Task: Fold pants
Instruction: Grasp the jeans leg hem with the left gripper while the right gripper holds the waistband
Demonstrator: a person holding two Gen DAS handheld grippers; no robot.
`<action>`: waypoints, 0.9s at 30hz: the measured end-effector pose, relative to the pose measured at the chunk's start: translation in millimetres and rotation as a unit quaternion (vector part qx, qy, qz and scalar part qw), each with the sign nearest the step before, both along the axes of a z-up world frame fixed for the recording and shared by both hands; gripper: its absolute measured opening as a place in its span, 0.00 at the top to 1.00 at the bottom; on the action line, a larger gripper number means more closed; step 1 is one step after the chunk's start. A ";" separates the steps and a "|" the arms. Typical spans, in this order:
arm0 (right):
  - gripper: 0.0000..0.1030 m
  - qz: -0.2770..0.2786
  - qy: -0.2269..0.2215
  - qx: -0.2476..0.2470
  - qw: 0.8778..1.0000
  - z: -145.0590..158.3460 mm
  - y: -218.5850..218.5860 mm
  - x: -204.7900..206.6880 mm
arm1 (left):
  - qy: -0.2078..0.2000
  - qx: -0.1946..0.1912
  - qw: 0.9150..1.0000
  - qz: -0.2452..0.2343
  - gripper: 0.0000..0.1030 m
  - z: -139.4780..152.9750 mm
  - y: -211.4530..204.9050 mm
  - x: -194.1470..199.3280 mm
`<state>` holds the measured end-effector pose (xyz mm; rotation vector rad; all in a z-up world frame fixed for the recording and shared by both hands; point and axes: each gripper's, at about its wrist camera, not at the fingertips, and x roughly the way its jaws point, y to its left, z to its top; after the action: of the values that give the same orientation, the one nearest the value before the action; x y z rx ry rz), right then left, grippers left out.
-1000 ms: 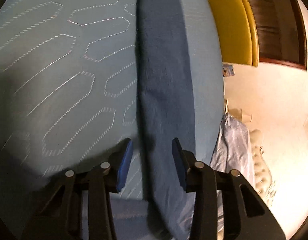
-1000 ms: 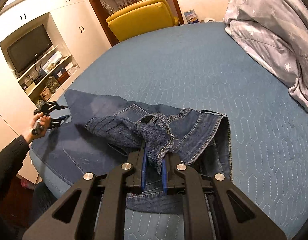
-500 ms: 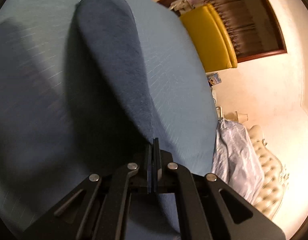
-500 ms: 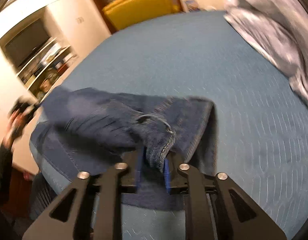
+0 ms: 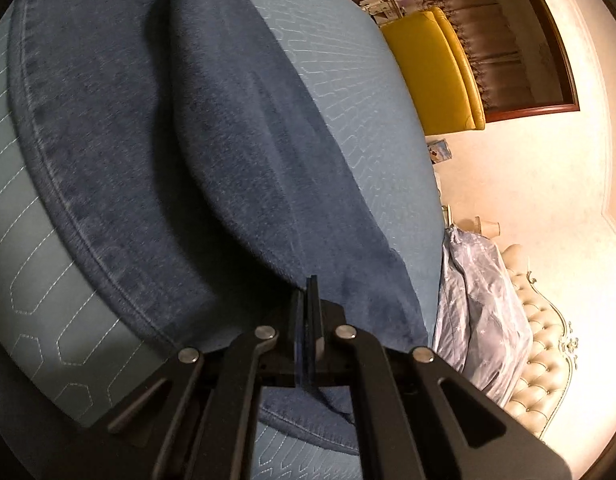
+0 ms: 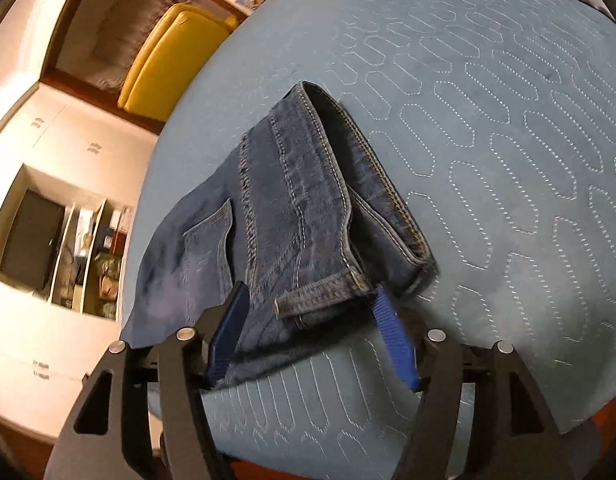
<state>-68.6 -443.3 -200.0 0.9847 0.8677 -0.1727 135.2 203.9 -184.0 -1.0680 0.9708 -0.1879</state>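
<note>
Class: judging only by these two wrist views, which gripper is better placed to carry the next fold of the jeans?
Left. The left gripper is shut on the jeans; the right gripper's jaws are opening around the waistband.

Matt, rough denim pants (image 6: 299, 200) lay on a soft quilted cloth bed (image 6: 488, 140); gripper pads (image 6: 392, 340) were ribbed blue plastic.

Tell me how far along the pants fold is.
Done: the jeans lie doubled on the bed, waistband end down. In hand: the left gripper is shut on a leg's edge, lifted over the other; the right gripper is opening, pads clear of denim. Left: lay that leg down, fold again.
</note>
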 end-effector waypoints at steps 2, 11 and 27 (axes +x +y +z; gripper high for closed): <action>0.37 -0.017 0.001 -0.002 1.000 3.0 1.7 -1.6 | 0.003 -0.008 1.000 0.001 0.99 -5.7 5.8 -0.7; 0.77 -0.040 0.017 -0.066 0.997 21.4 15.0 6.3 | 0.005 -0.037 0.999 0.005 0.99 -21.3 18.8 -5.4; 0.89 -0.012 0.082 -0.144 0.986 20.8 4.1 3.3 | 0.016 -0.034 0.999 0.026 0.99 -25.3 22.4 -65.2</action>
<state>-65.3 -439.2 -179.2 0.7170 0.9510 -0.3922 69.9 226.3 -209.4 -1.1600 0.9697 -0.1635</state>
